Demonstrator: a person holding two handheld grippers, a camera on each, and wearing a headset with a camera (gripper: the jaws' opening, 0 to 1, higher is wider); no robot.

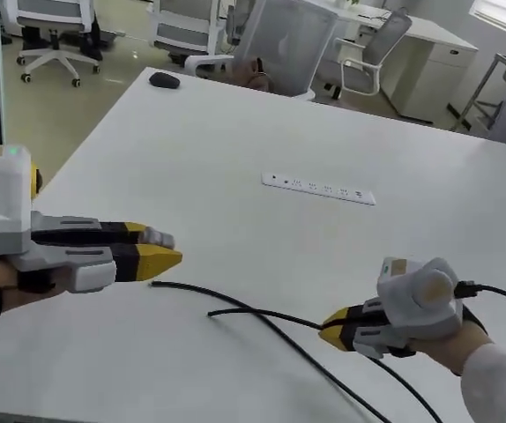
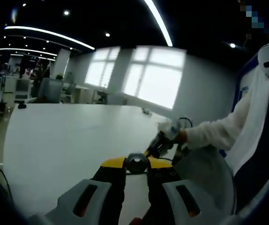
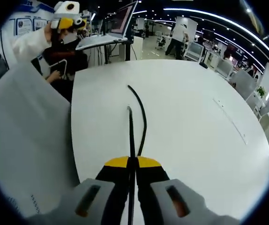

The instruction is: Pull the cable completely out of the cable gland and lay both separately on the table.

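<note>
**Cable gland and cable, separated.** The cable gland [image 2: 135,162], a small round grey fitting, is clamped between the yellow tips of the left gripper [image 1: 170,249]. The jaws stand narrowly apart around it. Gland and gripper hang above the white table [image 1: 235,132] at its left side, well apart from the cable.

The black cable [image 3: 130,131] is pinched between the closed jaws of the right gripper [image 3: 131,162]. It runs straight forward from them to a free end low over the tabletop. In the head view this stretch reaches left from the right gripper's yellow tips, which sit low over the table at lower right.

A second black strand [image 3: 143,117] curves just beside the first. In the head view it starts below the left gripper's tips and crosses the table diagonally toward the bottom edge, passing under the held stretch. The two strands may be parts of one cable, but their far ends leave the frame, so this cannot be told.

A hand [image 1: 451,344] in a white sleeve holds the right gripper.

Farther out on the table lie a white power strip [image 1: 319,188] near the middle and a dark mouse [image 1: 164,80] near the far edge. Office chairs [image 1: 55,26] stand on the floor beyond.
</note>
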